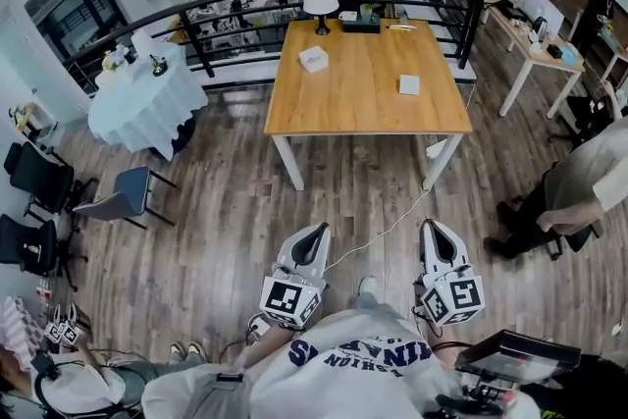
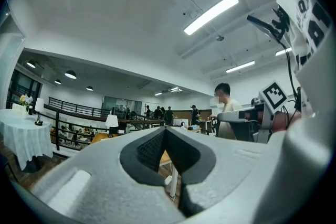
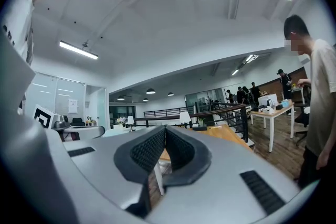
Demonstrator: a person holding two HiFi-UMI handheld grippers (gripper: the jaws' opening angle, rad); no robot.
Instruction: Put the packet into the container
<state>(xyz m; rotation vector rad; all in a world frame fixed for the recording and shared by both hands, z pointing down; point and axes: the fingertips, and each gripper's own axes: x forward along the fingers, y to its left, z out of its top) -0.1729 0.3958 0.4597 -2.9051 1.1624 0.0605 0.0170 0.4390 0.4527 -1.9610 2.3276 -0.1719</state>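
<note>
A wooden table [image 1: 358, 108] stands ahead of me across the plank floor. On it lie a small white box-like container [image 1: 313, 59] at the left and a flat white packet [image 1: 409, 84] at the right. My left gripper [image 1: 318, 230] and my right gripper [image 1: 432, 227] are held level over the floor, well short of the table and apart from both objects. In the left gripper view the jaws of the left gripper [image 2: 164, 131] meet at their tips with nothing between them. The right gripper [image 3: 165, 129] is likewise shut and empty.
A white lamp [image 1: 321, 0] and a dark tray [image 1: 361, 21] stand at the table's far edge. A round white-clothed table [image 1: 145, 101] and chairs [image 1: 118, 198] are at the left. A seated person [image 1: 574, 196] is at the right. A cable [image 1: 388, 229] crosses the floor.
</note>
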